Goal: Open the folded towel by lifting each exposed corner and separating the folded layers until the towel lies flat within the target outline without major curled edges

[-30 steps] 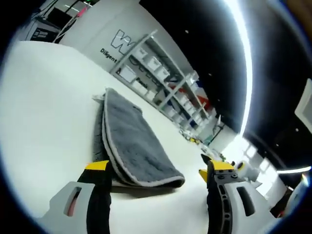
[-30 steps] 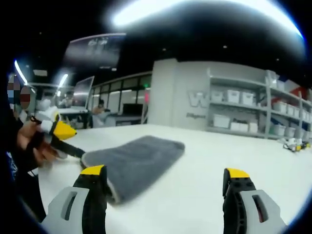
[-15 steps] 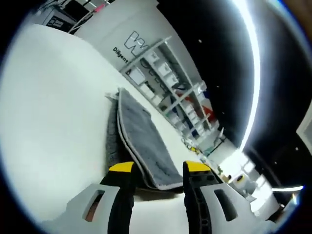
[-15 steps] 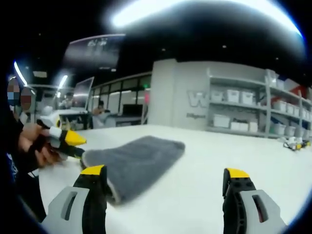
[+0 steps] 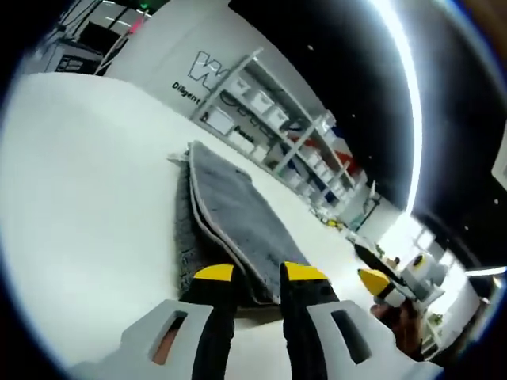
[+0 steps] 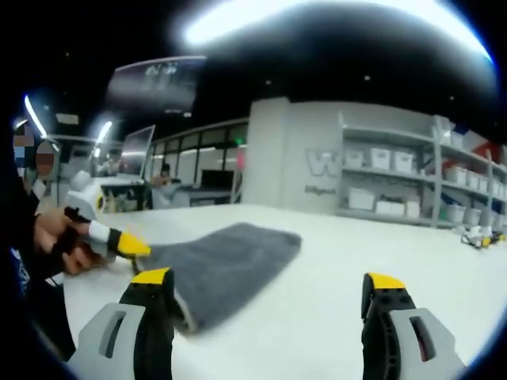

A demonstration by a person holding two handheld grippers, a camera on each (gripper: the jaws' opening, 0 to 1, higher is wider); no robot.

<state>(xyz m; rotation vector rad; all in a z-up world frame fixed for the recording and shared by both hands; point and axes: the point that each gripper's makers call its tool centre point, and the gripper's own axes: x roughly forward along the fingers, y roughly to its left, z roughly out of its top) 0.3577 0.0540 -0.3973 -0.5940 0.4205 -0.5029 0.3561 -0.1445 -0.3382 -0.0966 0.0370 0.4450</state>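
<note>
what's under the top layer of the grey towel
More folded grey layers of the towel, stacked on the white table. The left claw pinches the near corner; deeper folds are hidden.

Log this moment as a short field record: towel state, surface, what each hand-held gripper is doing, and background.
towel: grey towel, folded in layers, pale edging, lying on the table
surface: white table
left hand-held gripper: jaws nearly together on the near corner of the towel
right hand-held gripper: jaws wide apart, nothing between them, beside the towel's near edge
task progress: towel not yet unfolded; no target outline can be made out
background: shelving with white bins; grey wall with lettering
</note>
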